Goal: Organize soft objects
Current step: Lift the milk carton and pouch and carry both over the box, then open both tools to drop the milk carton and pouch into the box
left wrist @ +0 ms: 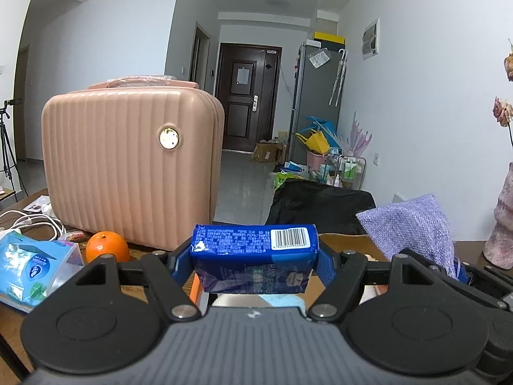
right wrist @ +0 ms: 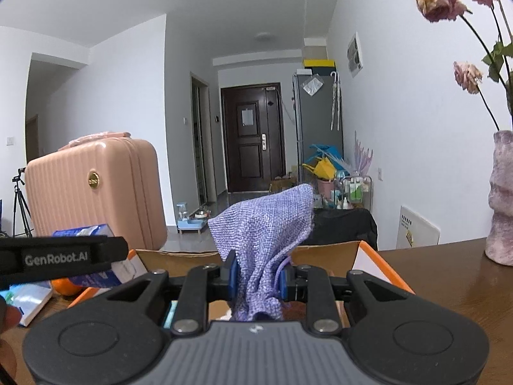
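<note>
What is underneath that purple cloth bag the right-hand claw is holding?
An open cardboard box with orange edges sits on the table below the purple bag, which the right gripper pinches. The gripper body and the bag itself hide most of the box's inside.

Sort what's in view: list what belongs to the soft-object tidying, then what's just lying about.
Job: blue tissue pack, purple pouch, cardboard box, light-blue pack.
Lying about: pink case, orange, white cable, vase.

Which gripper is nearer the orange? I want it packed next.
Left. The left gripper sits just right of the orange; the right gripper lies farther right, beyond it.
</note>
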